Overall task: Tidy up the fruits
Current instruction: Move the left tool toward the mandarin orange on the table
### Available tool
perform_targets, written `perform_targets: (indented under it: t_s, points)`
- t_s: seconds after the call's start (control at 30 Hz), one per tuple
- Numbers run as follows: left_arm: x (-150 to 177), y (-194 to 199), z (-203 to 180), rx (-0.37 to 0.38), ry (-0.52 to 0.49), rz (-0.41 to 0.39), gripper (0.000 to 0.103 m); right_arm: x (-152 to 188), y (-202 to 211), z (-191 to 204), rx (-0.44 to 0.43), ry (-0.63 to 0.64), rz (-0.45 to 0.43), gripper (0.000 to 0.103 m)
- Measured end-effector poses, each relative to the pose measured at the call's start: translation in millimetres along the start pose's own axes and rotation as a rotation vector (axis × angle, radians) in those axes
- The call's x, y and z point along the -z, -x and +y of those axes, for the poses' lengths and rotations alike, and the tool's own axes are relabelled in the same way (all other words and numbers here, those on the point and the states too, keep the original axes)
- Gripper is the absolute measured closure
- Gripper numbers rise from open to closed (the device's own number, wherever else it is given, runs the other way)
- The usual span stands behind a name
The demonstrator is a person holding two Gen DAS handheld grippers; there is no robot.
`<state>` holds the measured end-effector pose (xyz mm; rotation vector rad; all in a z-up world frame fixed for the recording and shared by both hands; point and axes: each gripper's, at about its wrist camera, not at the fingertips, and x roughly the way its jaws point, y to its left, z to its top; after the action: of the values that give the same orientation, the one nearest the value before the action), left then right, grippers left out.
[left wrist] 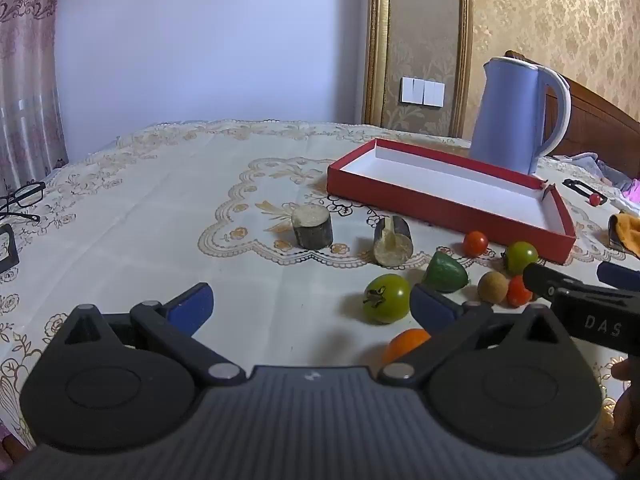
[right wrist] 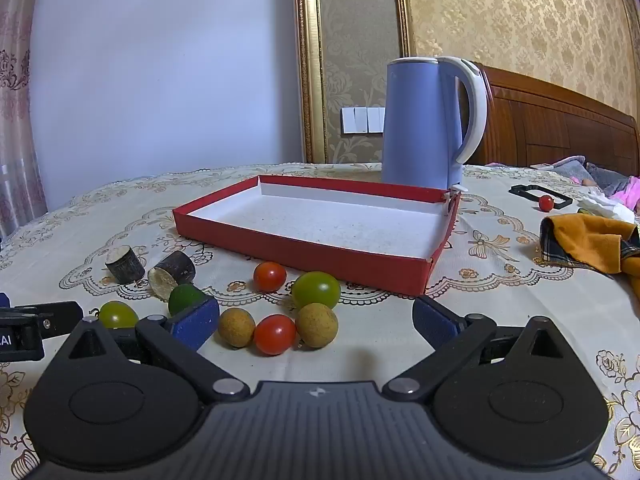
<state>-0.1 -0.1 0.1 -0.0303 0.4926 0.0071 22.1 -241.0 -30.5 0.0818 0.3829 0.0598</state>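
Left wrist view: we note the left hand-held gripper (left wrist: 310, 306) spread wide, empty; an orange fruit (left wrist: 406, 343) beside its right finger, glasses (left wrist: 22, 199) far left.

Right wrist view: right hand-held gripper (right wrist: 316, 322) likewise agape; fruits (right wrist: 276, 334) lie on the tabletop (right wrist: 380, 332) near the empty red tray (right wrist: 304, 254); orange cloth (right wrist: 588, 242) right.

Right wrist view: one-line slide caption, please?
Open right tongs hover over tomatoes and longans lying before the empty red tray.
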Motion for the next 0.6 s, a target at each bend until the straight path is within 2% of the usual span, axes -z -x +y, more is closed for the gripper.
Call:
perform_targets:
  t_s: [0.33,0.47,0.6]
  points:
    - [12,7,6,0.059,-0.029,-0.026,0.000,-1,0,-2,0.004,-0.013,0.000,0.000]
    - [14,16,6,0.117,-0.054,-0.023,0.000,-1,-1,-3,0.006,-0.012,0.000,0.000]
    - [17,32,-1,0.154,-0.089,-0.063,0.000,-1,-2,-2,0.004,-0.017,0.004,0.000]
